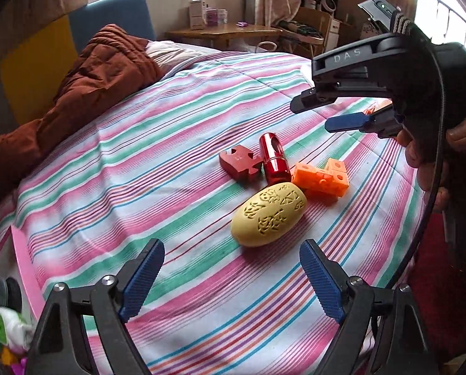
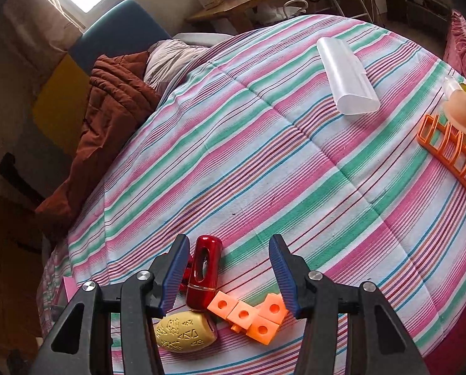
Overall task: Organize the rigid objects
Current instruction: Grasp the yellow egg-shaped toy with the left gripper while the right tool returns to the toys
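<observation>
L gripper (image 1: 232, 257) hung spread wide, empty, near yellow egg (image 1: 268, 217). R gripper (image 2: 229, 264) gaped over red cylinder (image 2: 204, 271) & orange cubes (image 2: 251, 315), pinching nothing.

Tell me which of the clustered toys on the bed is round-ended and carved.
The yellow egg, nearest the left hand-held gripper; its neighbours are red and orange, uncarved.

Red cylinder (image 1: 273, 159) is showing a glossy, metallic-looking shine. Yellow egg (image 1: 269, 215) is looking matt, with an engraved, rough surface. Orange cubes (image 1: 322, 176) are appearing as smooth plastic. Bedspread (image 1: 170, 156) is reading as woven striped cloth.
</observation>
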